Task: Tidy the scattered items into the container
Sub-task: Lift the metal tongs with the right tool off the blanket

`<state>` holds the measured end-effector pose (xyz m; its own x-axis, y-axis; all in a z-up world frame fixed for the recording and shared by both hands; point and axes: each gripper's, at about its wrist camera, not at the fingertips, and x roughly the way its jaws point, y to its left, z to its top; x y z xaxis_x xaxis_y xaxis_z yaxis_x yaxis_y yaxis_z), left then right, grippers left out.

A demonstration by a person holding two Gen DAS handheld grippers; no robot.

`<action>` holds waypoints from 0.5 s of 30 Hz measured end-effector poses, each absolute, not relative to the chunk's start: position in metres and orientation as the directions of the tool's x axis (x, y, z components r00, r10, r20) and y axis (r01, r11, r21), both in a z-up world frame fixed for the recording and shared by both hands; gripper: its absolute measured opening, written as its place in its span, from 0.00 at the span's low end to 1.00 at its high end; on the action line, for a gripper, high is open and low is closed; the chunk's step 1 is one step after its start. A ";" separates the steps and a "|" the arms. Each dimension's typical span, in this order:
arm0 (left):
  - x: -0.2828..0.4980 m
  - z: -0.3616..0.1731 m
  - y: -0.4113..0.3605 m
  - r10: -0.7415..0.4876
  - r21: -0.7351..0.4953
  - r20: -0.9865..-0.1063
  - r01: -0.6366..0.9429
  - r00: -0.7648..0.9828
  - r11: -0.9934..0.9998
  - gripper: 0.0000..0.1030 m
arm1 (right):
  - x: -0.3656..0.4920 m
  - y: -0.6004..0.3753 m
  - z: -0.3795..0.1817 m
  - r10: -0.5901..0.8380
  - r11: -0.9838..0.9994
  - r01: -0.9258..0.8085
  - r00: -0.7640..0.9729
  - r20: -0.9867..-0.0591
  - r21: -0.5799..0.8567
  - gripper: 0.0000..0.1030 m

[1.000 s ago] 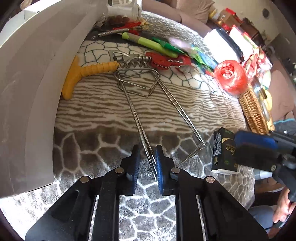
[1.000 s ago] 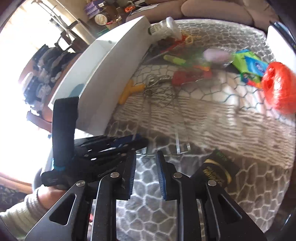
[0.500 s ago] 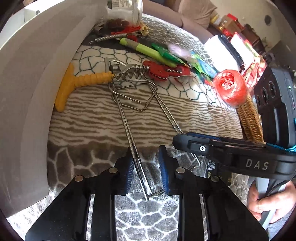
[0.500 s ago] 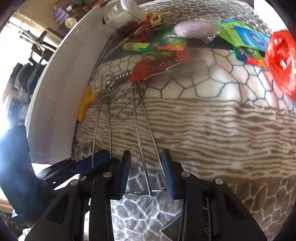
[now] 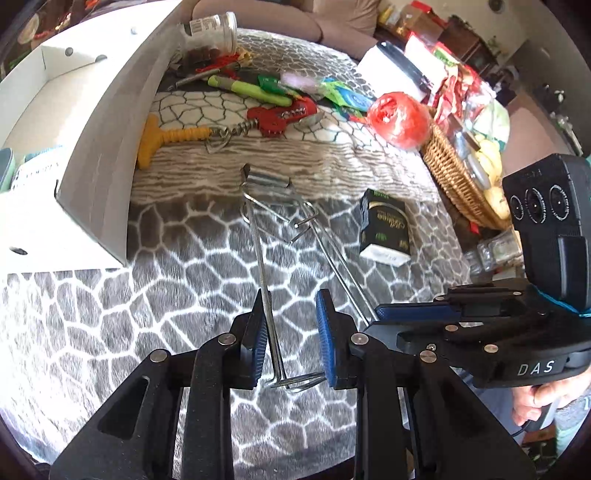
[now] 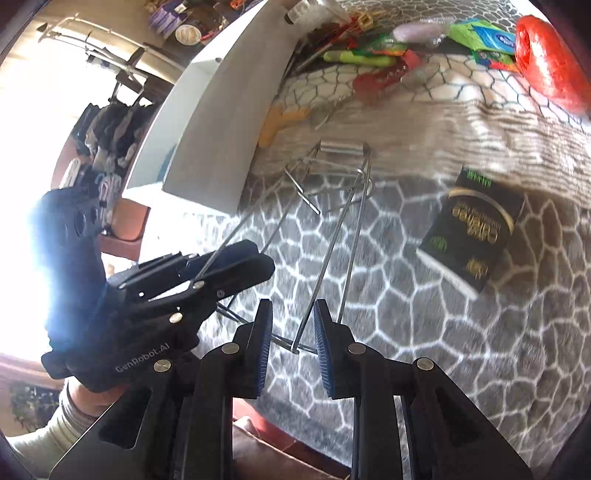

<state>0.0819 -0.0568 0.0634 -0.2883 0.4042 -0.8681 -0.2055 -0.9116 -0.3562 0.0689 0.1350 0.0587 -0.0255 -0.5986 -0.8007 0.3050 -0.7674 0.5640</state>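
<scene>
A long metal wire tool (image 5: 266, 251) with two prongs lies on the patterned blanket, lifted at my end. My left gripper (image 5: 291, 339) has its jaws apart around one wire end, which rests against the left pad. My right gripper (image 6: 291, 332) has its jaws apart around the other wire end (image 6: 317, 299). The white box (image 5: 103, 122), the container, stands to the left, open. A yellow-handled corkscrew (image 5: 173, 136), a red opener (image 5: 273, 116), a green pen (image 5: 251, 90) and a black carton (image 5: 386, 229) lie scattered.
A red twine ball (image 5: 400, 118) sits beside a wicker basket (image 5: 454, 181) at the right. A jar (image 5: 210, 31) lies at the box's far end. Green packets (image 6: 480, 33) lie at the back. The blanket edge is near me.
The wire tool has been pulled toward me, away from the corkscrew. The right gripper came alongside the left. The left jaws opened wider.
</scene>
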 end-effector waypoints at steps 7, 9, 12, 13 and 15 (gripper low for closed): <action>0.086 0.034 -0.071 0.320 -0.282 -0.911 -0.174 -0.260 -0.944 0.22 | 0.094 0.149 0.036 -0.448 -0.867 0.294 -0.109 -0.887 0.402 0.35; 0.082 0.026 -0.067 0.294 -0.254 -0.922 -0.181 -0.251 -0.950 0.22 | 0.093 0.160 0.028 -0.492 -0.856 0.231 -0.095 -0.865 0.462 0.37; 0.079 0.021 -0.064 0.318 -0.282 -0.916 -0.172 -0.243 -0.944 0.22 | 0.088 0.166 0.012 -0.532 -0.841 0.162 -0.074 -0.844 0.516 0.37; 0.078 0.021 -0.063 0.326 -0.291 -0.914 -0.169 -0.240 -0.942 0.22 | 0.087 0.167 0.009 -0.556 -0.827 0.141 -0.073 -0.828 0.544 0.38; 0.077 0.022 -0.061 0.340 -0.307 -0.911 -0.168 -0.234 -0.937 0.22 | 0.082 0.173 0.007 -0.631 -0.776 0.087 -0.073 -0.773 0.625 0.38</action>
<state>0.0766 -0.0610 0.0219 -0.2335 0.3402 -0.9109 -0.1684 -0.9368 -0.3067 0.0820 0.1729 0.0073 -0.0726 -0.6307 -0.7726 0.0870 -0.7757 0.6251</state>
